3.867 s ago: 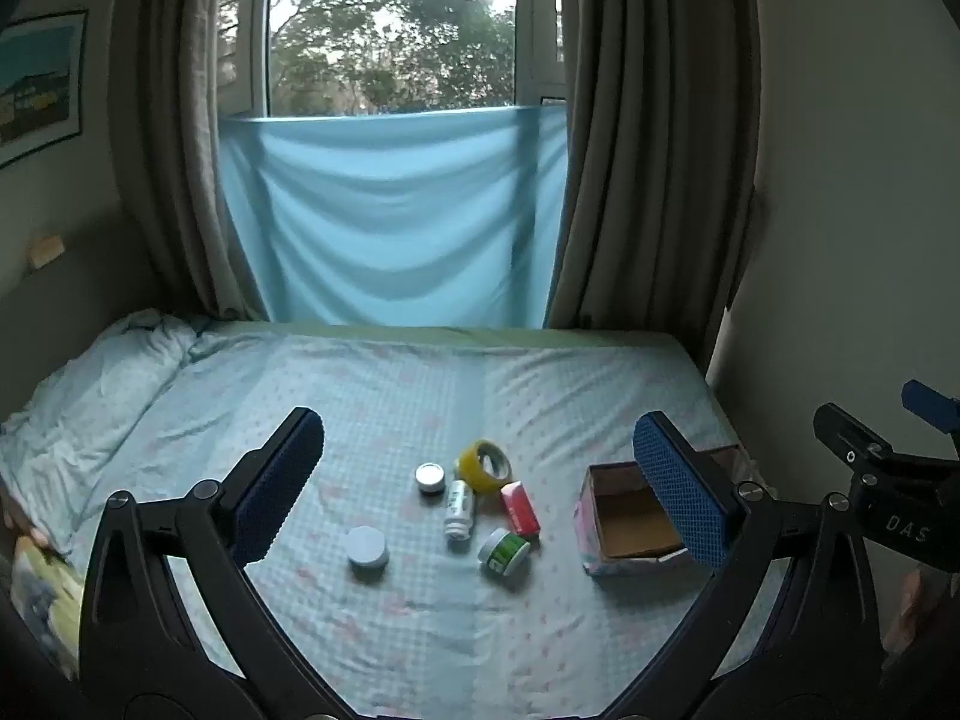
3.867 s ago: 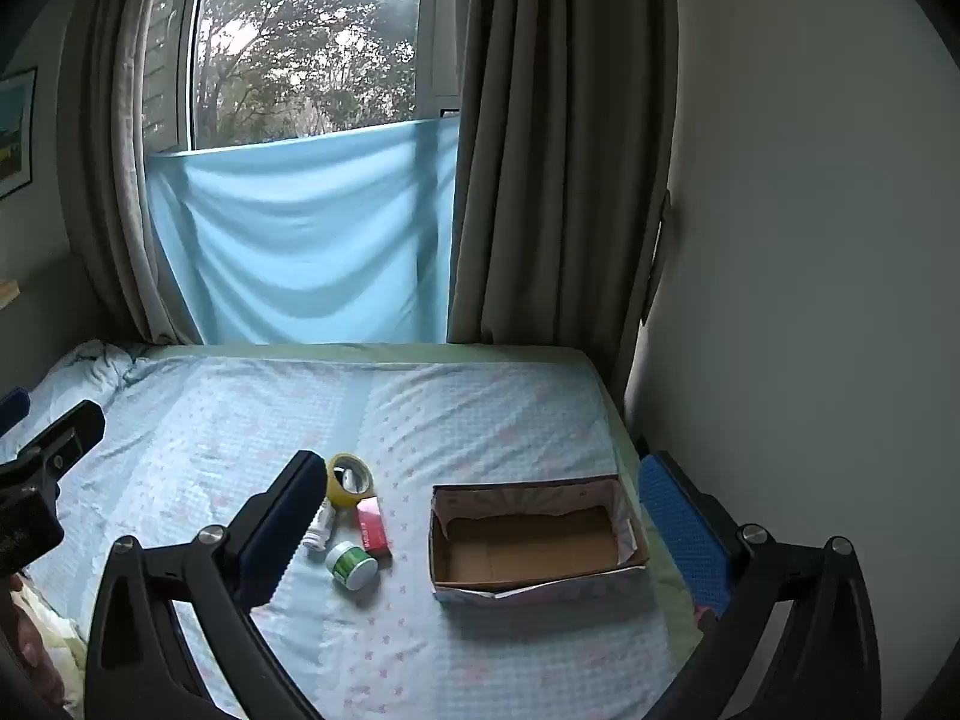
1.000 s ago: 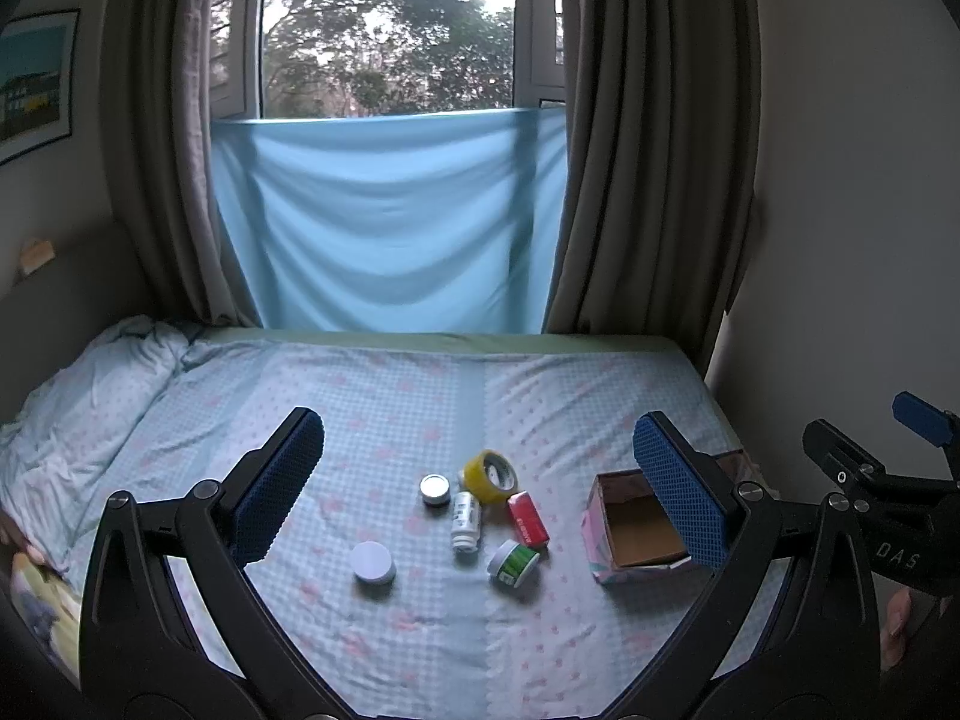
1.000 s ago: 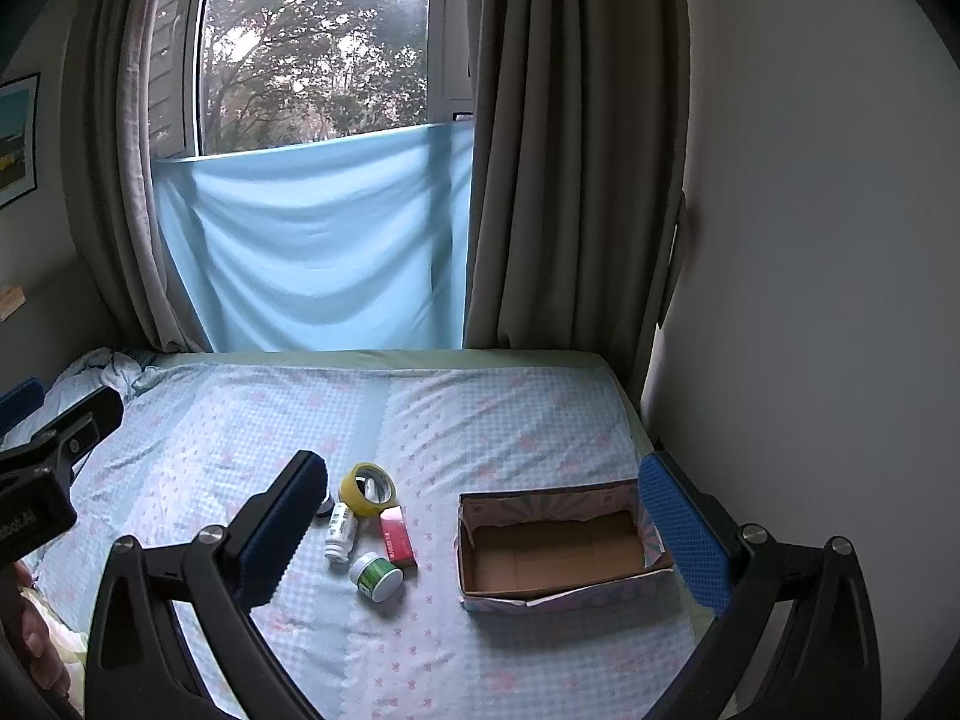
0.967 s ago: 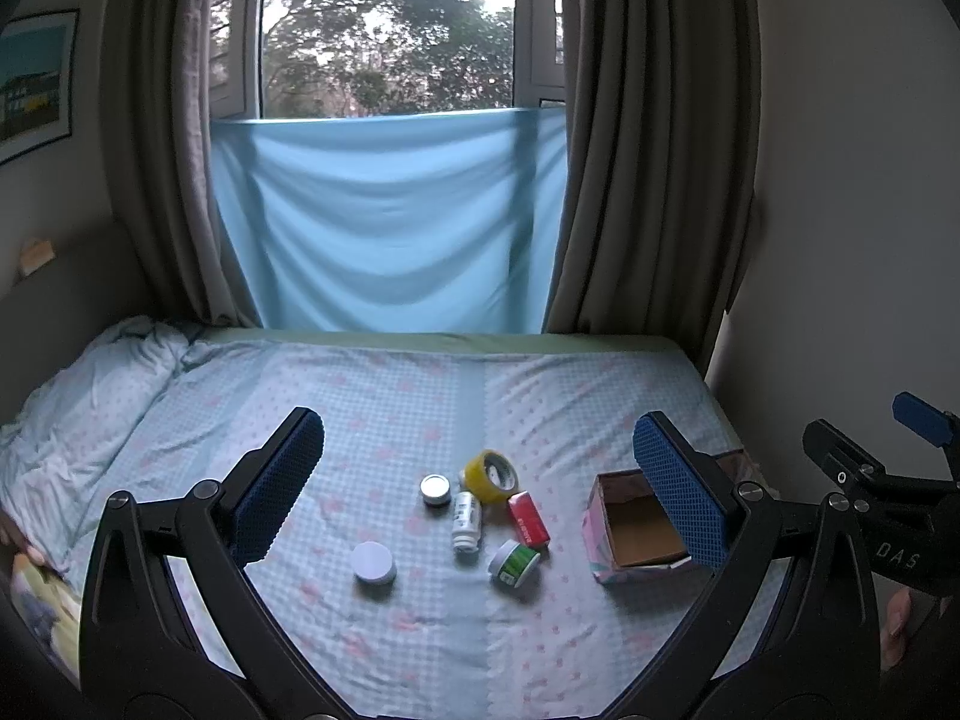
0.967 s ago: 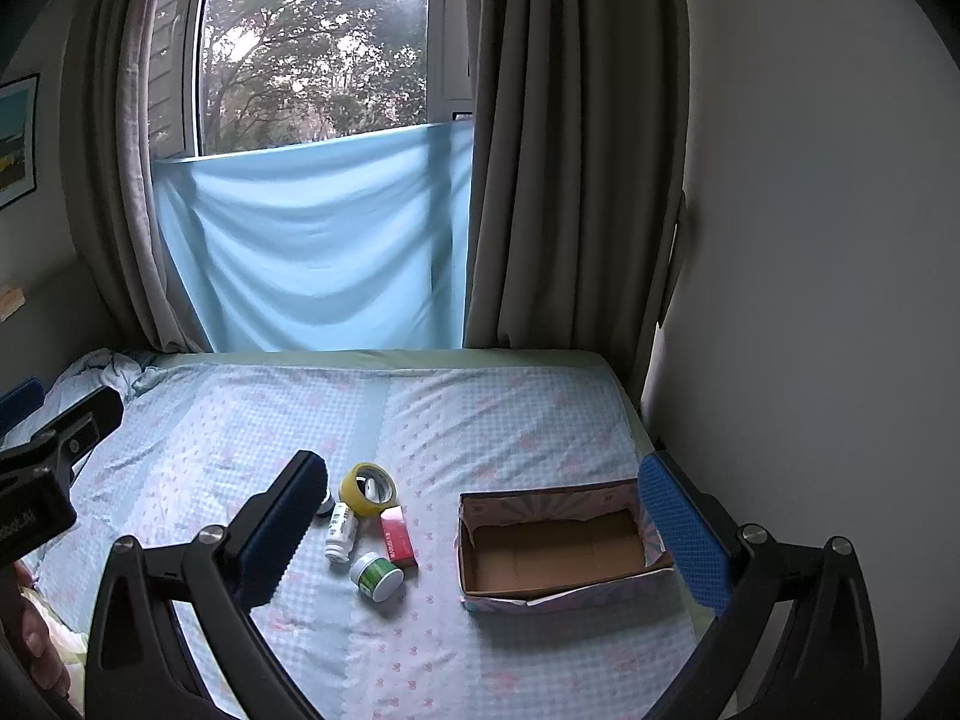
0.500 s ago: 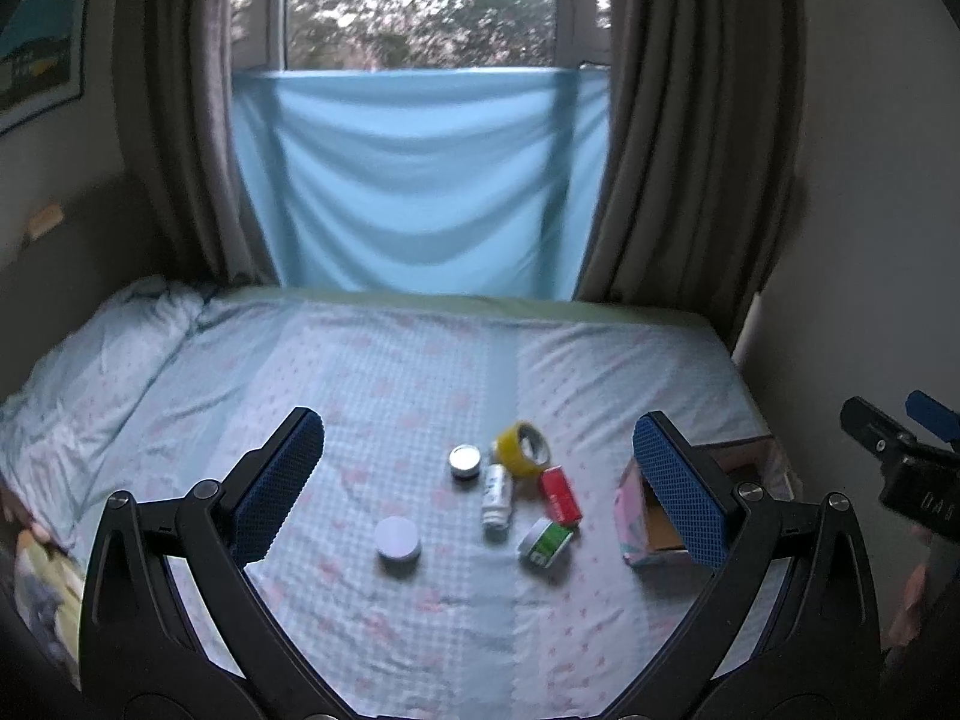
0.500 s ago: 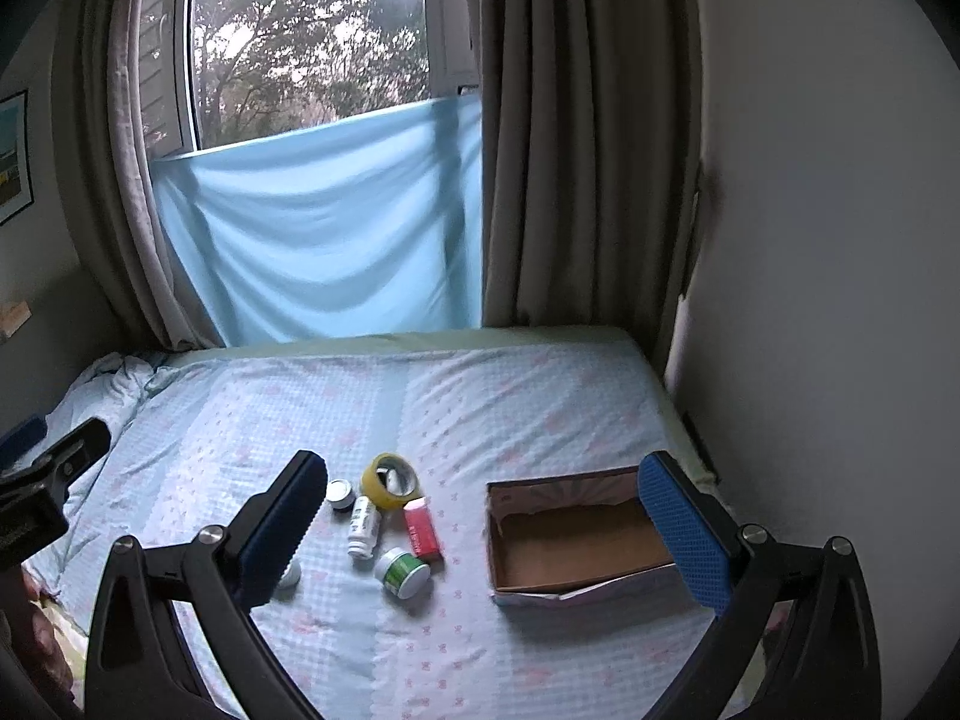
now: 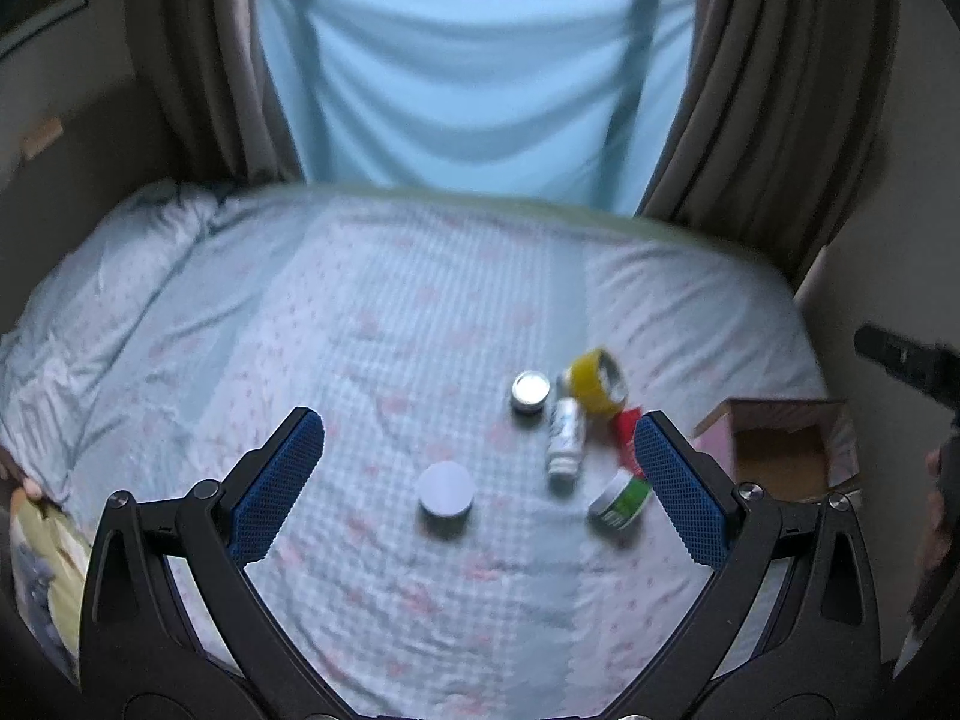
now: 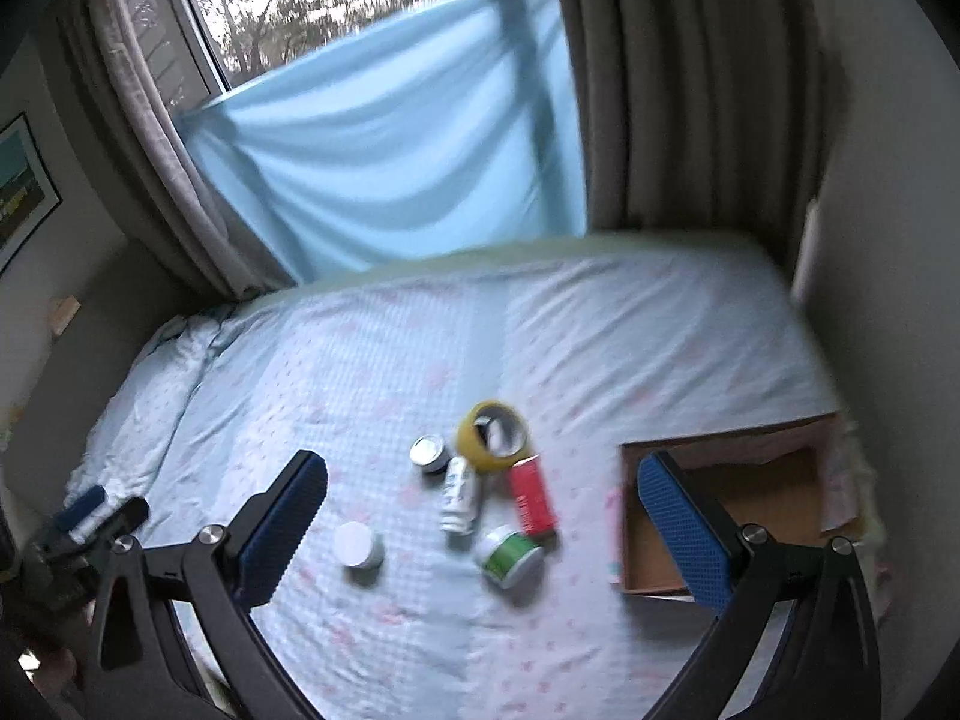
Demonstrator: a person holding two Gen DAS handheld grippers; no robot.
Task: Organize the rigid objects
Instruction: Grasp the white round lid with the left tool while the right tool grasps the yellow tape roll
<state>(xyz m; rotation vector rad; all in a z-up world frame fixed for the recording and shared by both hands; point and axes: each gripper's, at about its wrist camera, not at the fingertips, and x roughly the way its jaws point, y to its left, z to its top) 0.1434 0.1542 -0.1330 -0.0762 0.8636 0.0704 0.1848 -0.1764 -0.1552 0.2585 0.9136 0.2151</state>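
From the left wrist camera, the left gripper (image 9: 477, 477) hangs above the bed with its blue-padded jaws spread wide and nothing between them; the flat round white-lidded jar (image 9: 446, 491) lies on the pale blue checked bedsheet (image 9: 372, 324) framed between them, well apart from the cluster further right: a small silver-topped tin (image 9: 530, 391), a white plastic bottle lying on its side (image 9: 564, 437), a yellow roll of tape (image 9: 597, 377) and a green-and-white tub tipped over (image 9: 620, 501). The sheet is soft, so a downward press could sink or tilt the jar out of the pads. From the right wrist camera, the right gripper (image 10: 483, 519) is likewise spread and empty, over the bottle, a red rectangular packet (image 10: 531, 498) and the tub, with the open cardboard box (image 10: 774, 498) at the right. These things lie touching or nearly so; closing on one could nudge or roll a neighbour, and the round tub looks likely to roll.
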